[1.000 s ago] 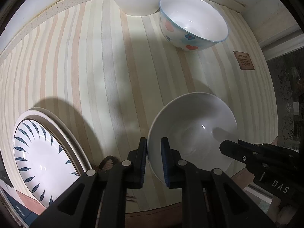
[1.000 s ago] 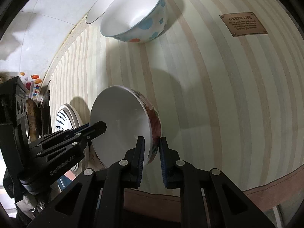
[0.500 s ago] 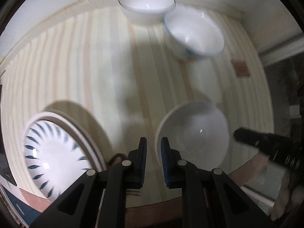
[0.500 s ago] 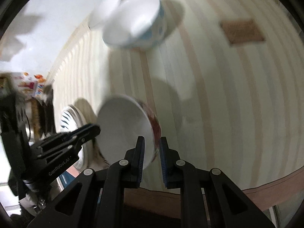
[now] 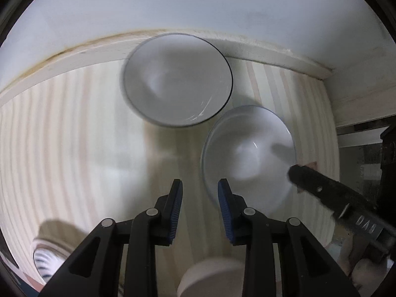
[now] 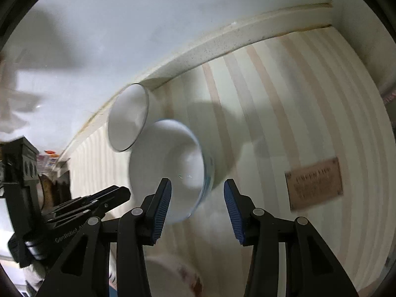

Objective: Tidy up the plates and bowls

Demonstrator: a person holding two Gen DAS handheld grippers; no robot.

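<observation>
Striped cream-and-tan table mat (image 5: 74, 136) filling most of both views, butted against a pale wall ledge (image 5: 74, 49) at the far edge.

Two bowls on the mat near that ledge, close together or touching. Black-rimmed white bowl (image 5: 177, 80) farther back, against the ledge. Blue-rimmed bowl (image 5: 247, 153) nearer, ahead and to the right of the left gripper (image 5: 200, 193) and directly ahead of the right gripper (image 6: 197, 193).

Left gripper: blue pads parting, nothing between them, only bare mat. Right gripper: pads parting wider, near rim of the blue-rimmed bowl lying in the gap, pads not pressing on it.

Deciding relation, as a judgement: blue-rimmed bowl sits in line with the right gripper's jaws, so right hand better placed for it; left would need to swing right, or forward for the black-rimmed bowl.

Only in the left view: corner of a blue-patterned plate (image 5: 49, 259) at lower left, and a pale bowl rim (image 5: 210, 277) at the bottom edge. Only in the right view: brown label (image 6: 314, 183) on the mat, lettering blurred, and a flower-patterned bowl edge (image 6: 173, 274) at the bottom. Each gripper visible in the other's view, heavily blurred.
</observation>
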